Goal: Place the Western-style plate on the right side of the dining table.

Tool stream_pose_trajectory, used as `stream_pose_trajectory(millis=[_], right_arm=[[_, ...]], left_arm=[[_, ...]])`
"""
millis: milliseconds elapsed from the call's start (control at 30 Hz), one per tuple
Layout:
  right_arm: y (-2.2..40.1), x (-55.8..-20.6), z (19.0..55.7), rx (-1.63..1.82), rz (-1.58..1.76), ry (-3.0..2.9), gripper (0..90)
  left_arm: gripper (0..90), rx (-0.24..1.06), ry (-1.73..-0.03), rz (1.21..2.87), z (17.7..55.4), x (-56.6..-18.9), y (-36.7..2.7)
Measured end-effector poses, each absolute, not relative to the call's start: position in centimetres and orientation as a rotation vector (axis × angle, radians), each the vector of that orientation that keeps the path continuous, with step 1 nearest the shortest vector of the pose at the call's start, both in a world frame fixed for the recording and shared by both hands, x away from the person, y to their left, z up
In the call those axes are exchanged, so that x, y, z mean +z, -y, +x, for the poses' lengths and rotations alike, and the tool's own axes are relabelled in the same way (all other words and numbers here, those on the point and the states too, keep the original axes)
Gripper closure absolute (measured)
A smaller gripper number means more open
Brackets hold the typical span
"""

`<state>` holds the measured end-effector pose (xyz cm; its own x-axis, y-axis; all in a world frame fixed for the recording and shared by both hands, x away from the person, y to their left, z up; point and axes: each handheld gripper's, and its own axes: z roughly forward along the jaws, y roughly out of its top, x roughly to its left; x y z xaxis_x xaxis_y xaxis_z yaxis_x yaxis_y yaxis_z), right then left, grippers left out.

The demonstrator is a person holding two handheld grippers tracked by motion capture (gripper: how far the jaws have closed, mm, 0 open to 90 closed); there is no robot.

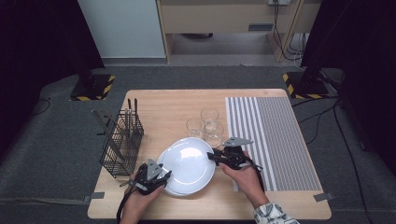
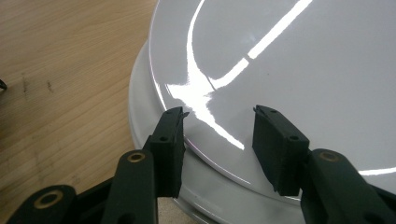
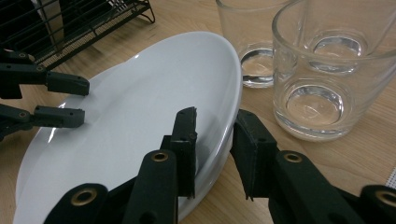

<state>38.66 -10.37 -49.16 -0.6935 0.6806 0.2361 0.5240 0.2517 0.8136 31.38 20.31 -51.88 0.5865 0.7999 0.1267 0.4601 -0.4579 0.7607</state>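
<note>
The top round glossy white plate (image 1: 189,164) of a small stack sits tilted on the pale wooden counter (image 1: 163,105), lifted at one edge off the white plate beneath it (image 2: 154,140), and it lies between the two pairs of tongs. The right tongs (image 1: 211,156) straddle its raised rim, one jaw over the upper face and one under the lip, set narrow and seemingly nipping the edge, though I cannot swear the pads truly press. The left tongs (image 1: 164,176) are at the opposite rim, jaws part-way apart, the plate's edge running between them without either pad (image 2: 172,140) bearing on it. To my eye this is the step of taking the top plate off the stack: one side caught, the other only bracketed. Next, I would say, the left tongs need to close on their rim so the plate is carried from both sides, and then it must rise level and clear of the one below without scraping it. Just beyond the right tongs stand three clear glass tumblers (image 1: 209,125), close enough that a swing that way could knock them; off past the left tongs stands a black wire cutlery basket (image 1: 122,144), and a grey striped mat (image 1: 273,140) lies outward of the right tongs.
</note>
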Motion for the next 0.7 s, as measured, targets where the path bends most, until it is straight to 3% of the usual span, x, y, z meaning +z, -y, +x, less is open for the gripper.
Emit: stream_pose_trajectory(millis=[700], right_arm=[[10.3, -48.0, 38.6, 1.397, 1.126, -2.337, 72.5]], left_arm=[[51.4, 0.63, -0.977, 2.139, 31.5, -51.8, -19.8]])
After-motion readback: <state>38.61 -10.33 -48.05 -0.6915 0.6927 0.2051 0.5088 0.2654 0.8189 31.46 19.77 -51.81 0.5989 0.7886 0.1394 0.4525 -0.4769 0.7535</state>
